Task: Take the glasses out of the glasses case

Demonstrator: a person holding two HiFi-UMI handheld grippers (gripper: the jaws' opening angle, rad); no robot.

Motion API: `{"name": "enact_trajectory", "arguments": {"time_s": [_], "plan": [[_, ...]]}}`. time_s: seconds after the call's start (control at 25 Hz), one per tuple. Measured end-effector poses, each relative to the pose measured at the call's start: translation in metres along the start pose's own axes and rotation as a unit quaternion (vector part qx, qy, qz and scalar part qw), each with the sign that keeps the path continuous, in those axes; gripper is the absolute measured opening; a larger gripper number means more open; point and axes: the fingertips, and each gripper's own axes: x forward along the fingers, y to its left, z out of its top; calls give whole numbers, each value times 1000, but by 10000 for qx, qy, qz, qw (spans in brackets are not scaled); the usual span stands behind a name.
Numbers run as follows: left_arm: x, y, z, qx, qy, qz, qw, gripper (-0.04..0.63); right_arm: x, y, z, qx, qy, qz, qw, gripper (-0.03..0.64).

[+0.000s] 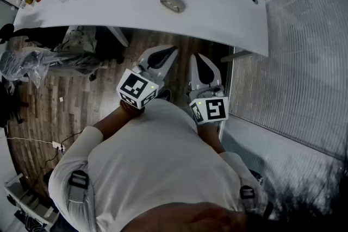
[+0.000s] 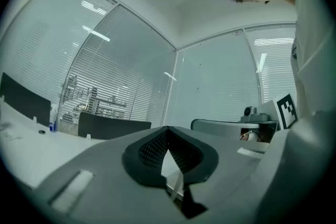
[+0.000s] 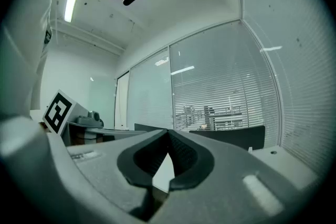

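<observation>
Well beyond left claw [image 1: 172,51] and right claw [image 1: 197,57], both pressed together, lies the glasses case [image 1: 172,2]

The far table [image 1: 217,8] is topped in smooth, matt white. The glasses case [image 1: 173,2] is seen as matt grey. The floor [image 1: 81,100] is laid in dark wood planks. The left gripper [image 2: 168,129] and right gripper [image 3: 168,132] are shelled in matt grey plastic, with black ribbed pads [image 2: 149,148]. White cloth is worn as a shirt [image 1: 157,160]. At left, a bag [image 1: 22,62] of clear, crinkled, glossy plastic is seen.
</observation>
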Motion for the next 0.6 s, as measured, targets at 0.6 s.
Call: {"name": "enact_trajectory", "arguments": {"time_s": [0.6], "plan": [[-5,3,1,-77,-19,-8,10000,3,1,8,8,33,-176,132,9998,0]]}}
